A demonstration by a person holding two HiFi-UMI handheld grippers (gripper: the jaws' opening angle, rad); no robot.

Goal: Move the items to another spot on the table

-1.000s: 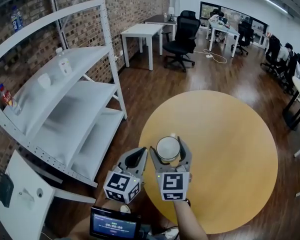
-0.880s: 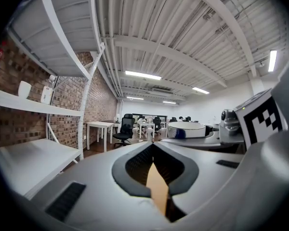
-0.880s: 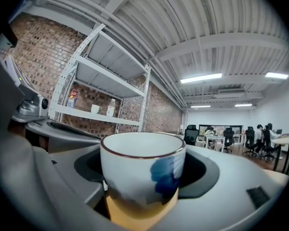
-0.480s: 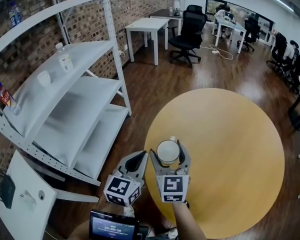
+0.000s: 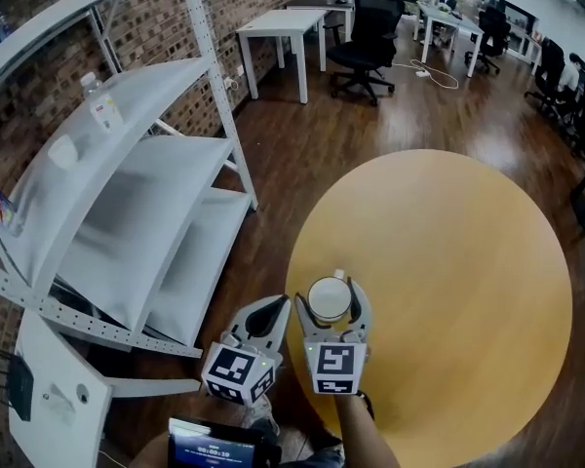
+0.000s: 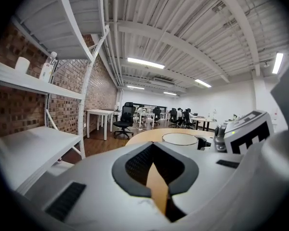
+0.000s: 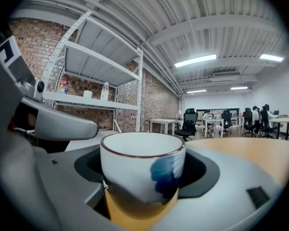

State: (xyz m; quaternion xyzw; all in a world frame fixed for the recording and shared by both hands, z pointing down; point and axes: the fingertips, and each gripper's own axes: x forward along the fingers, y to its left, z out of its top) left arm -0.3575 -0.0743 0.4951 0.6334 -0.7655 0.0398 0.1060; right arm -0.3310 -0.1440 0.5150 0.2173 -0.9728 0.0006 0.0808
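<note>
A white cup (image 5: pixel 329 299) with a brown rim and a blue mark (image 7: pixel 142 170) sits between the fingers of my right gripper (image 5: pixel 329 292), which is shut on it near the left edge of the round yellow table (image 5: pixel 448 261). Yellow table top shows under the cup; whether the cup touches it I cannot tell. My left gripper (image 5: pixel 269 310) hangs just left of the right one, beyond the table's edge, its fingertips together and nothing between them (image 6: pixel 152 146). From the left gripper view the cup's rim (image 6: pixel 180 138) appears to the right.
A white metal shelf rack (image 5: pixel 127 193) stands close on the left, with a bottle (image 5: pixel 99 105) and a small white object (image 5: pixel 63 151) on its upper shelf. Behind the table are a white desk (image 5: pixel 283 22) and office chairs (image 5: pixel 370 37). A screen (image 5: pixel 214 447) sits below the grippers.
The head view has shifted, so shelf and table sit differently in frame. Both grippers keep their pose, and the cup stays held by the table's left edge.
</note>
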